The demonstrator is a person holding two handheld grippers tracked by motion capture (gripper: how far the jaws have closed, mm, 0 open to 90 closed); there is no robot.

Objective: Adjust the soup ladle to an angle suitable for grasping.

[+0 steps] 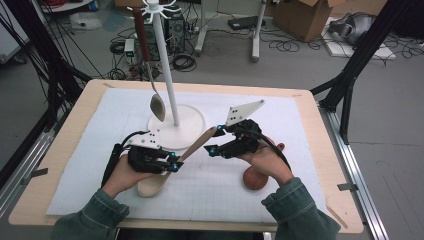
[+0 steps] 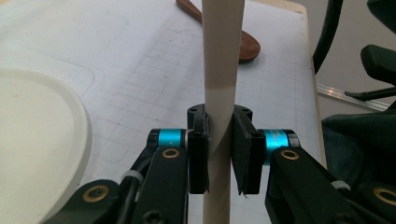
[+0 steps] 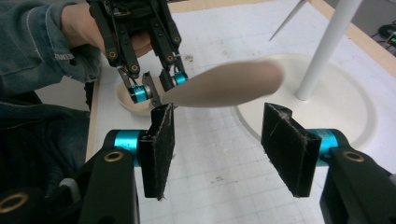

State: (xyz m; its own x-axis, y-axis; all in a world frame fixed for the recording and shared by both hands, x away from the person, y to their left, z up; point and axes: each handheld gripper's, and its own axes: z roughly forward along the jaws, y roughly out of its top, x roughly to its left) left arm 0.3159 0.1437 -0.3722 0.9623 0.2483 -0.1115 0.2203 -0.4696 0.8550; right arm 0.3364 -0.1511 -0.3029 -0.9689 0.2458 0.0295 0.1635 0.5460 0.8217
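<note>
Handing the pale wooden spoon (image 1: 172, 165) over, left tool to right.

My left tool (image 1: 172, 164) clamps the spoon's handle, bowl low over the table (image 1: 310, 150), handle tip raised toward the white stand (image 1: 176, 122). My right tool (image 1: 216, 140) gapes wide beside that tip, jaws off it. Next, I judge, the right must close there before the left lets go.

High view overlooks table; gripper views, close, share the wooden spoon (image 1: 192, 146).

A lab: cables (image 1: 185, 62) litter the floor beside a cardboard box (image 1: 305, 17).
</note>
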